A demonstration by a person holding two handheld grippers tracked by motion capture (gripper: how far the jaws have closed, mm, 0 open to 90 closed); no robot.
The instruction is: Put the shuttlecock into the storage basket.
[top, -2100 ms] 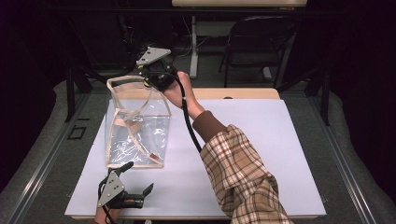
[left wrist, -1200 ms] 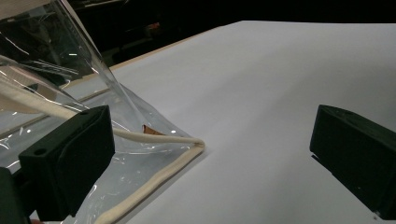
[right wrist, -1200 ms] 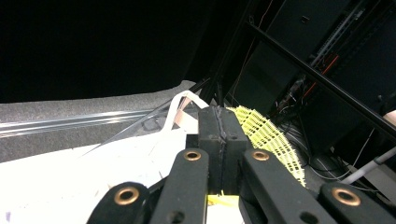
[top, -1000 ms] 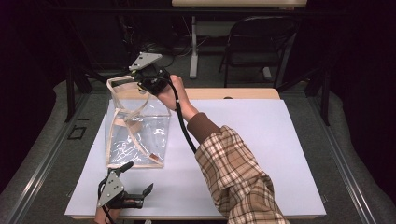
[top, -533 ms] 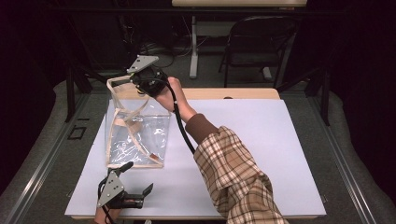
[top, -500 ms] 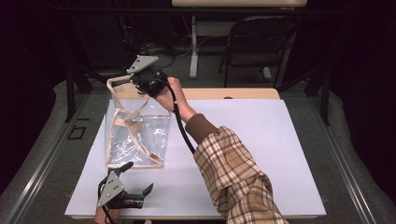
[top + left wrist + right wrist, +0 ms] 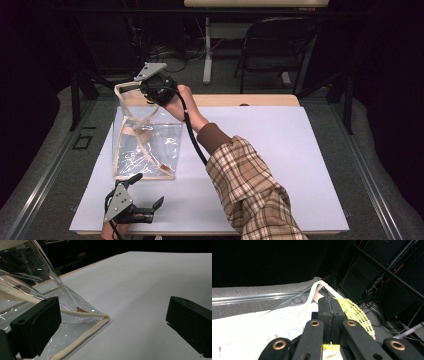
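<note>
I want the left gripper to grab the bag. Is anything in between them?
No, nothing visible. The left gripper is open, and the bottom corner of the clear bag lies right before its jaws on the bare white table.

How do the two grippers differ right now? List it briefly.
The right gripper is raised at the far top rim of the clear bag; the left gripper lies low by the table's near edge. The right one's fingers are shut on a yellow mesh piece; the left one's fingers stand wide apart, holding nothing. Both have black fingers and a grey plate on top.
</note>
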